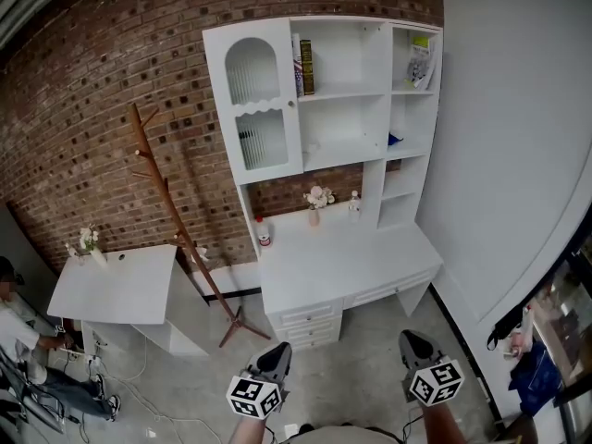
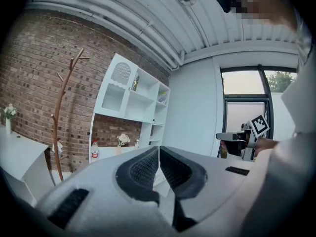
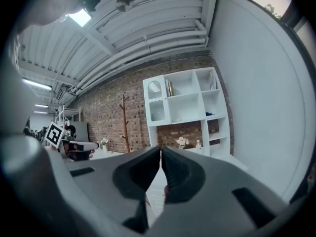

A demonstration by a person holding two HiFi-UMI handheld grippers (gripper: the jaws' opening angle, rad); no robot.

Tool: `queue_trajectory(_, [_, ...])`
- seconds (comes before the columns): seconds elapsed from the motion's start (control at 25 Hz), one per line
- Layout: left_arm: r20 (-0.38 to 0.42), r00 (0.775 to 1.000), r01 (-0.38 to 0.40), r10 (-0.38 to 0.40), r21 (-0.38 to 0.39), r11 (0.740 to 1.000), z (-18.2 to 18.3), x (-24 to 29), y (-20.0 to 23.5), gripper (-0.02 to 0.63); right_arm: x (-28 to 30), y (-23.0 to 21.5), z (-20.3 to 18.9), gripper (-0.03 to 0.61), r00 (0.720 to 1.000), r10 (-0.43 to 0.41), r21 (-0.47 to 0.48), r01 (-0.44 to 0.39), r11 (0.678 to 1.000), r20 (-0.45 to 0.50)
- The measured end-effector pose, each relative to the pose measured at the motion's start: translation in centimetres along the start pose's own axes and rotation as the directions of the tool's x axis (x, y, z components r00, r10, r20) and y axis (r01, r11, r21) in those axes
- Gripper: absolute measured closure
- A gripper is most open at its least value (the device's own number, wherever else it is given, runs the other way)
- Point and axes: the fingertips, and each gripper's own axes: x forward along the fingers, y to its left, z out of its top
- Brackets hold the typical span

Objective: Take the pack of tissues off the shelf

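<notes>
Right gripper (image 3: 160,151) sits front and centre, jaws pressed together with nothing between them, pointing roughly at the white shelf (image 3: 183,102) against the brick wall (image 3: 106,112). That shelf has a few books (image 3: 169,88) up top just right of its arched door (image 3: 154,87), a small blue thing (image 3: 208,114) in its right-hand column (can't tell what), and some flowers (image 3: 182,141) on the bench (image 3: 224,158) right below it. Left of the shelf there's a wooden coat stand (image 3: 124,125), and further left the left gripper (image 3: 94,146).
</notes>
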Motion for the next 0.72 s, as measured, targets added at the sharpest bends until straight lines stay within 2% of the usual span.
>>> queue_trajectory(0.72, [0.001,0.998,-0.067,0.067,0.009,0.998,-0.8,2.5,-3.8,0.586,-0.1,-4.8,-1.3,0.545,0.996,0.079,-0.015,-0.08,0.997,-0.04])
